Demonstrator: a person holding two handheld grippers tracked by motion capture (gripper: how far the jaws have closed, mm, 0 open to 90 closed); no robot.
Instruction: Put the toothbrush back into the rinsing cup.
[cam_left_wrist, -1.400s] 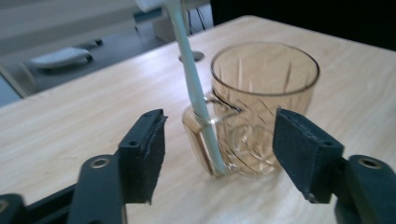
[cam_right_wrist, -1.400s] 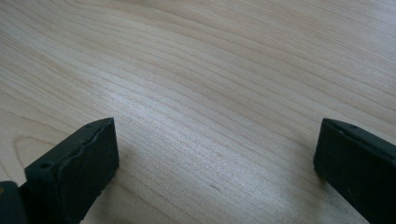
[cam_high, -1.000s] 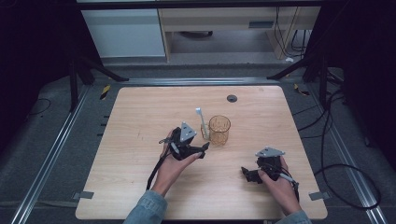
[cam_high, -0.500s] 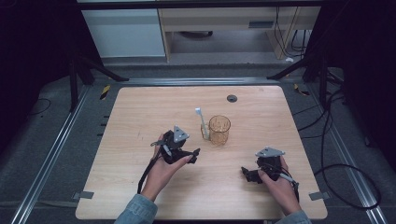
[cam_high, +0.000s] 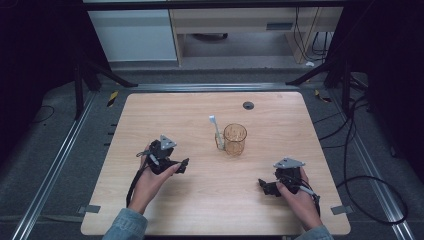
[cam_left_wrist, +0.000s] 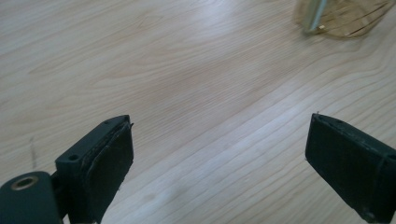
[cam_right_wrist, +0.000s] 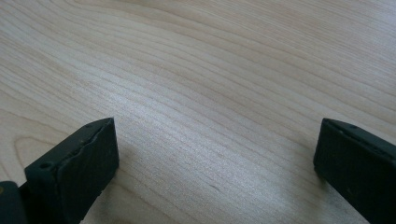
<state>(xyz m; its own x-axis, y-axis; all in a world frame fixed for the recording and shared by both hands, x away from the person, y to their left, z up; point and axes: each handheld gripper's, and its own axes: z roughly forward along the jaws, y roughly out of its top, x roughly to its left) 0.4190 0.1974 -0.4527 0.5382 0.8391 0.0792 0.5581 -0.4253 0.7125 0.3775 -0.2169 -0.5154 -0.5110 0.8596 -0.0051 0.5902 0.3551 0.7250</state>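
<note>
Left claw (cam_high: 183, 165) lower left of frame, jaws just opened wide, nothing between them, well clear of the cup (cam_high: 235, 139) holding the toothbrush (cam_high: 216, 131). Right claw (cam_high: 263, 186) lower right on the bench (cam_high: 150, 115), spread, empty.

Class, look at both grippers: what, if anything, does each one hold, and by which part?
Nothing is held. The left gripper and the right gripper both stand open over bare table, apart from the toothbrush in the amber cup.
</note>
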